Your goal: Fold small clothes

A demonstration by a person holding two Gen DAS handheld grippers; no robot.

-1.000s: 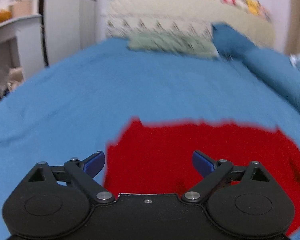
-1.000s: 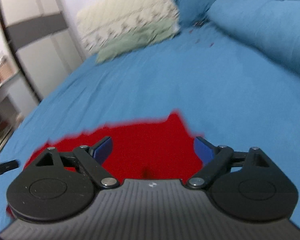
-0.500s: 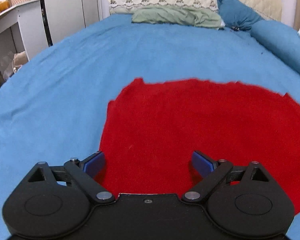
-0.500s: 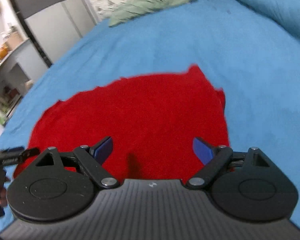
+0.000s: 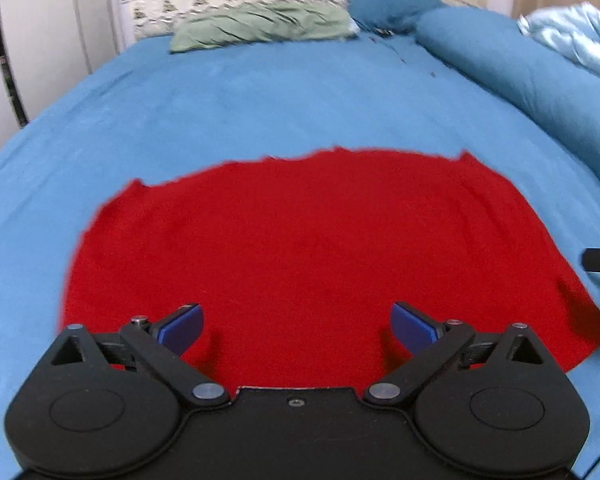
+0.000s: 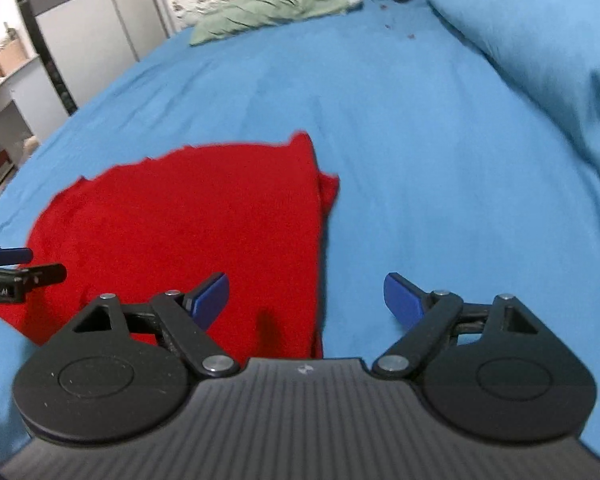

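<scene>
While the left gripper (image 5: 296, 326) is opening wide over the near hem at the bottom of its frame, the right gripper (image 6: 306, 298) is closing, straddling the red garment (image 5: 300, 248)'s right edge, pinching nothing yet; both should be gripping matching corners evenly; the garment is lying flat mid-frame on the blue bedsheet (image 5: 300, 100); a green cloth (image 5: 260, 26) is sitting at the top.

Left gripper (image 5: 296, 326), matte black housing, round pivot discs, silver rivets, blue fingertip pads (image 5: 182, 325); right gripper (image 6: 306, 300), ribbed grey body, black linkage arms, blue pads (image 6: 402, 300)
</scene>
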